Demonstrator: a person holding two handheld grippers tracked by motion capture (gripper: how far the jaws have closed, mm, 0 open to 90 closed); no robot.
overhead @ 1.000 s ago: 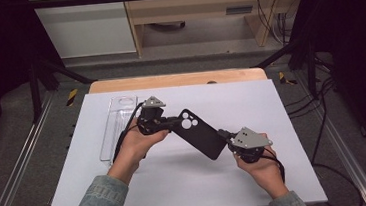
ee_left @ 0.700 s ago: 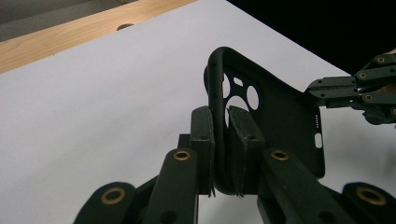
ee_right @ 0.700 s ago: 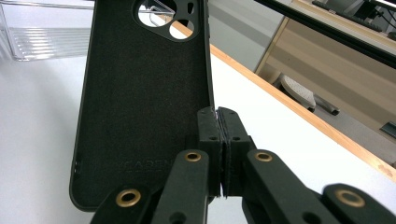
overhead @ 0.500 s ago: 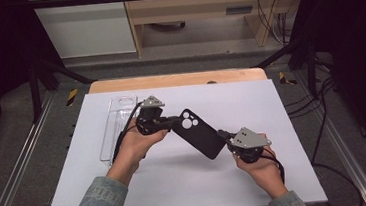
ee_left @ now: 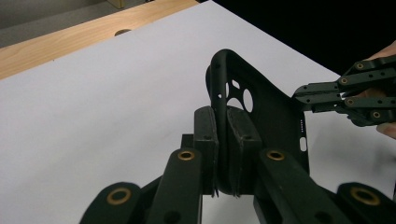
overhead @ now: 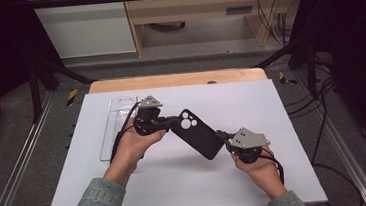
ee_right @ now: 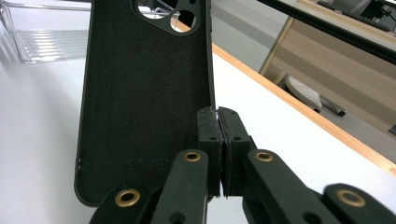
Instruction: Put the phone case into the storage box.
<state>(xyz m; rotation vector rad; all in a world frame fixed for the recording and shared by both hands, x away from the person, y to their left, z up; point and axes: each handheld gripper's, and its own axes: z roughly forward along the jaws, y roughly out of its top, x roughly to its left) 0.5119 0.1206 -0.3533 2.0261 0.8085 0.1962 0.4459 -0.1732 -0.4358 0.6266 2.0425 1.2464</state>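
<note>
A black phone case (overhead: 199,134) with round camera holes hangs slantwise above the white sheet (overhead: 281,104), held between both grippers. My left gripper (overhead: 172,121) is shut on the case's rim beside the camera holes; in the left gripper view its pads (ee_left: 205,126) clamp that edge of the case (ee_left: 271,112). My right gripper (overhead: 222,135) is shut on the opposite lower corner. The right gripper view has my right gripper (ee_right: 217,114) pinching the side wall of the case (ee_right: 144,93), whose felt-lined inside faces the camera. The right gripper (ee_left: 303,95) also shows in the left gripper view.
A clear plastic tray (overhead: 117,121) lies on the left part of the sheet, behind my left hand, and the tray (ee_right: 42,42) appears past the case. A wooden table edge (overhead: 179,79) runs along the far side. Metal rails (overhead: 20,162) flank the table.
</note>
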